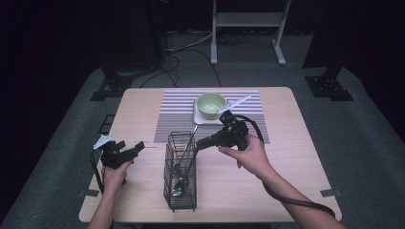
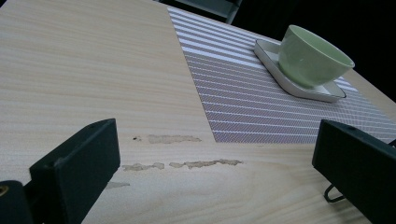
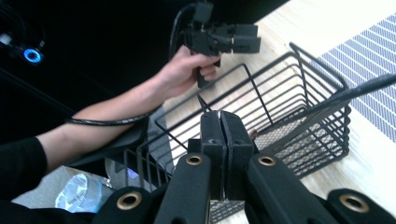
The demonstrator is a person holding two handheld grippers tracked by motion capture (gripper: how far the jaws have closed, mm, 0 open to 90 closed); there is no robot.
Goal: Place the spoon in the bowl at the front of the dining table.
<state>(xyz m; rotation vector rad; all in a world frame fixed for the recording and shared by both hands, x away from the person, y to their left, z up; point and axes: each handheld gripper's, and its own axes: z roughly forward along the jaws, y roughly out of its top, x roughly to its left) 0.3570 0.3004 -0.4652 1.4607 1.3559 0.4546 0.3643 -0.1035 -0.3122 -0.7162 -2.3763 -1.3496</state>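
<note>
A black wire basket (image 1: 180, 171) stands near the front centre of the pale wooden tabletop (image 1: 296, 167), holding a spoon (image 1: 179, 183) and a second dark-handled utensil (image 1: 190, 164) that leans out over its rim. Behind it lies a grey striped placemat (image 1: 176, 114) carrying a white square saucer (image 1: 197, 117) with a green bowl (image 1: 210, 105) on it.

The right claw (image 1: 198, 142) is held over the basket's right rim, its jaws pressed together; the right gripper view shows nothing visible between them. The right hand (image 1: 250, 155) grips its handle.

The left claw (image 1: 139, 145) sits at the tabletop's left side, well apart from the basket, jaws wide apart and empty, pointed towards the placemat. The left hand (image 1: 114, 174) holds it. Scuff marks (image 2: 182, 163) show on the wood ahead of it.
</note>
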